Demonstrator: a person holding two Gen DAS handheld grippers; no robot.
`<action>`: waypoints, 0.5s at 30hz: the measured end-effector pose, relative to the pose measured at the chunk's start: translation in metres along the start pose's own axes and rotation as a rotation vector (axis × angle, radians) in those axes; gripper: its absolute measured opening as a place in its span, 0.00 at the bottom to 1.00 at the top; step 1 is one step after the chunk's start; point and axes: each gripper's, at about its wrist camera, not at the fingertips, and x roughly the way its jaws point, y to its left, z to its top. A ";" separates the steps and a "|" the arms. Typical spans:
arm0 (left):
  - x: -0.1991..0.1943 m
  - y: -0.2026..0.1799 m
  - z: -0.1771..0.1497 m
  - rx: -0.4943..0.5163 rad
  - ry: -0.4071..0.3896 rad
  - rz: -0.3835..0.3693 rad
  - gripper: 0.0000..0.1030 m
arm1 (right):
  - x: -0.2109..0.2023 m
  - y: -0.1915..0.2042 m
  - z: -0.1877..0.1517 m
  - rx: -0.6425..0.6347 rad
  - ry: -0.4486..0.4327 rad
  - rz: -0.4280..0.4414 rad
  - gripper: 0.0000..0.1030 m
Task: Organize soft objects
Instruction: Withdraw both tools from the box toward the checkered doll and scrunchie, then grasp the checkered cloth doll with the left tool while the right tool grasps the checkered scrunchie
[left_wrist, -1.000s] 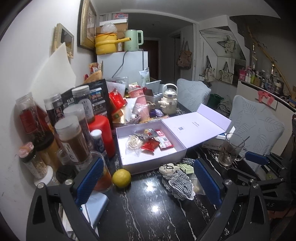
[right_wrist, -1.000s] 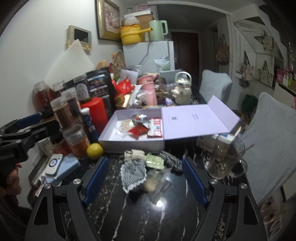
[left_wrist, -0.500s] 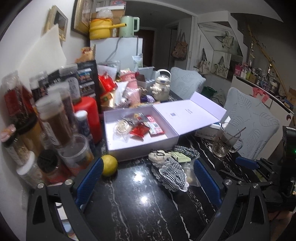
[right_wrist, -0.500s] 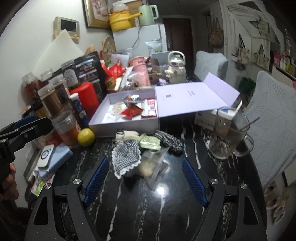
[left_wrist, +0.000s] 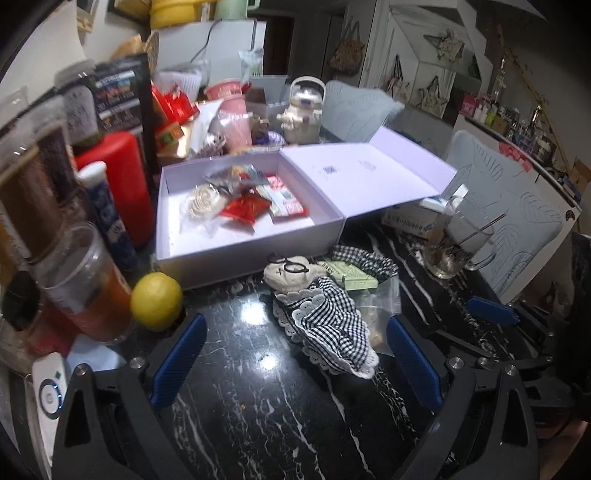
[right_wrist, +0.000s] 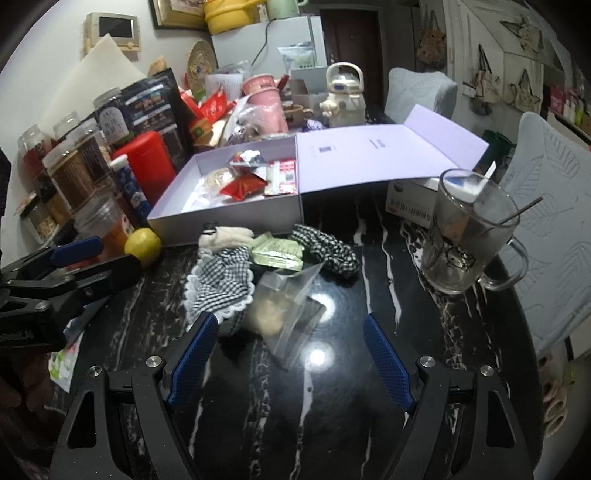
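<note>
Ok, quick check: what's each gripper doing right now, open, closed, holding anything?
Left gripper: open, holding nothing, above the checked cloth doll.
Right gripper: open, holding nothing, above the clear plastic bag.

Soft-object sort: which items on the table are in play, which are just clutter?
In play:
- doll in checked dress
- checked scrunchie
- open lilac box
- clear pouch
- green packet

Clutter:
- lemon
- glass mug
- red canister
- spice jars
- white teapot

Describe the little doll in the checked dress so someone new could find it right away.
Start at the open lilac box on the black marble table. The doll lies just before its front wall. Unlike the neighbouring green packet and clear bag, it has a cream head with black glasses and lace trim.
</note>
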 end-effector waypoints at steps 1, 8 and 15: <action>0.005 0.000 0.000 0.001 0.010 -0.003 0.97 | 0.003 -0.003 0.000 0.005 0.006 -0.001 0.79; 0.042 -0.005 0.009 0.006 0.065 -0.006 0.97 | 0.019 -0.023 0.005 0.042 0.031 -0.030 0.79; 0.079 -0.006 0.017 0.017 0.111 0.041 0.97 | 0.030 -0.036 0.011 0.052 0.049 -0.031 0.80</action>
